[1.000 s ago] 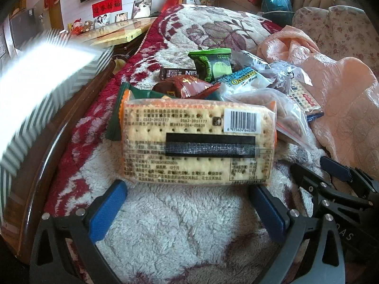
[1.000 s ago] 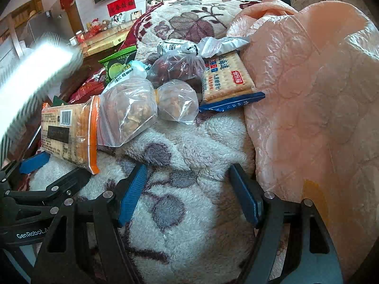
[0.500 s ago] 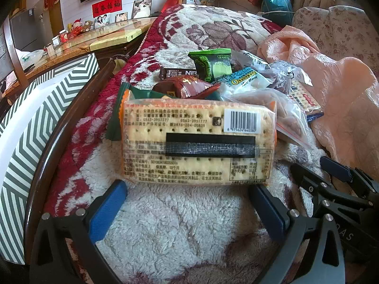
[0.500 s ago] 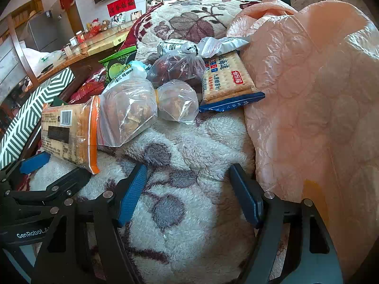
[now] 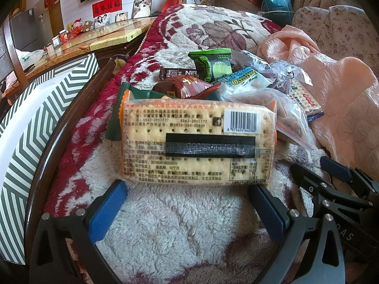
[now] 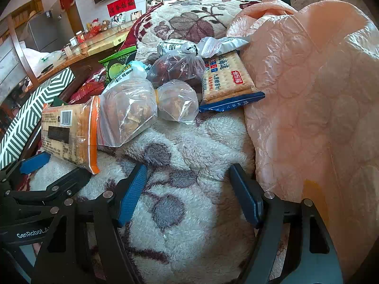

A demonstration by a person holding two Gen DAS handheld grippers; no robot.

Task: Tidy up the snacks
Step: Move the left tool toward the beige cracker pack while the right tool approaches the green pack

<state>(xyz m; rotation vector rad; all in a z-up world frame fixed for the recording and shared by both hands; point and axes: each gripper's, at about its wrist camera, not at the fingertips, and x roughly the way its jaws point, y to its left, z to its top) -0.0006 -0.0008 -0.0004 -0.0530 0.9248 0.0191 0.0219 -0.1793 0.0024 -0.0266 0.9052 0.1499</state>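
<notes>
Beside the pink quilt (image 6: pixel 308 82), a snack pile: two cracker packs, one orange-edged (image 5: pixel 197 145), one blue-edged (image 6: pixel 225 75); three clear bags (image 6: pixel 129 111) of loose snacks; one green packet (image 5: pixel 214 64); one red packet (image 5: pixel 187 86); one dark bar (image 5: pixel 177 73).

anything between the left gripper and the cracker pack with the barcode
Nothing: in the left wrist view only bare fleece blanket separates the open left gripper from the cracker pack.

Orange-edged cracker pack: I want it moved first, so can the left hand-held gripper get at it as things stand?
Probably yes. The left hand-held gripper is open just short of the cracker pack, only bare blanket between them, nothing lying on top.
</notes>
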